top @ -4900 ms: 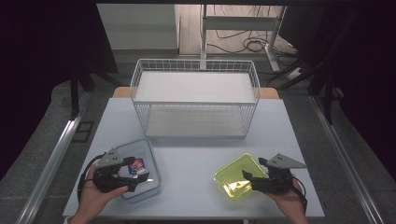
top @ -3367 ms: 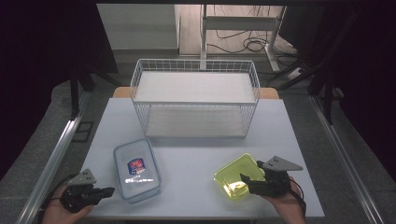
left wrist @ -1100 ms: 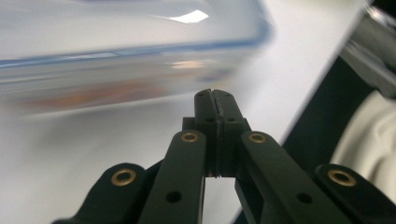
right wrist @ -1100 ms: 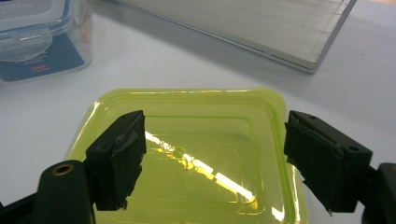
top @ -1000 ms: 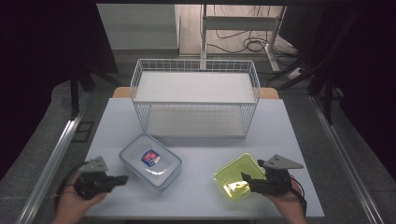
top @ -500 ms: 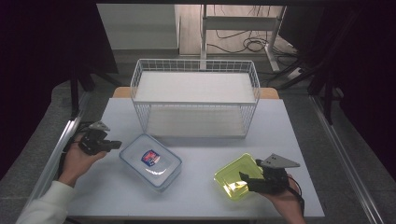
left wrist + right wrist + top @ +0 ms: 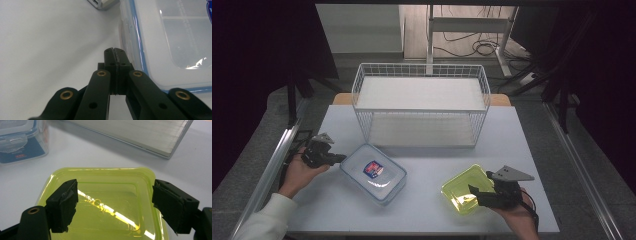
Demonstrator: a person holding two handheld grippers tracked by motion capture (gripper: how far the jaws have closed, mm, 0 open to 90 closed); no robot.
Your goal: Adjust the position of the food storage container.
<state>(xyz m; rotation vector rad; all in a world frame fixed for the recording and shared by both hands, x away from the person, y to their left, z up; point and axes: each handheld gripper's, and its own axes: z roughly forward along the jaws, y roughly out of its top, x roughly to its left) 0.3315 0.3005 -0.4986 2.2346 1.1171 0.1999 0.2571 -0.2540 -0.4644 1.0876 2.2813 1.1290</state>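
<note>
on the counter: left hand-held gripper clenched empty beside clear container; right hand-held gripper released over yellow-green lid.

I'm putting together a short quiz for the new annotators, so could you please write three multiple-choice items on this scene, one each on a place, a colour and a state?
1. Where does the wire basket stand?
A. at the table's far side
B. at the near edge
C. on the floor

2. What colour is the container at the right gripper?
A. red
B. yellow-green
C. black

3. How do the left gripper's jaws stand?
A. wide open
B. shut on the clear box
C. shut on nothing

Answers: 1 A, it stands beyond both containers. 2 B, its translucent lid glows yellow-green between the open jaws. 3 C, the pads meet beside the clear box with nothing between them.
</note>
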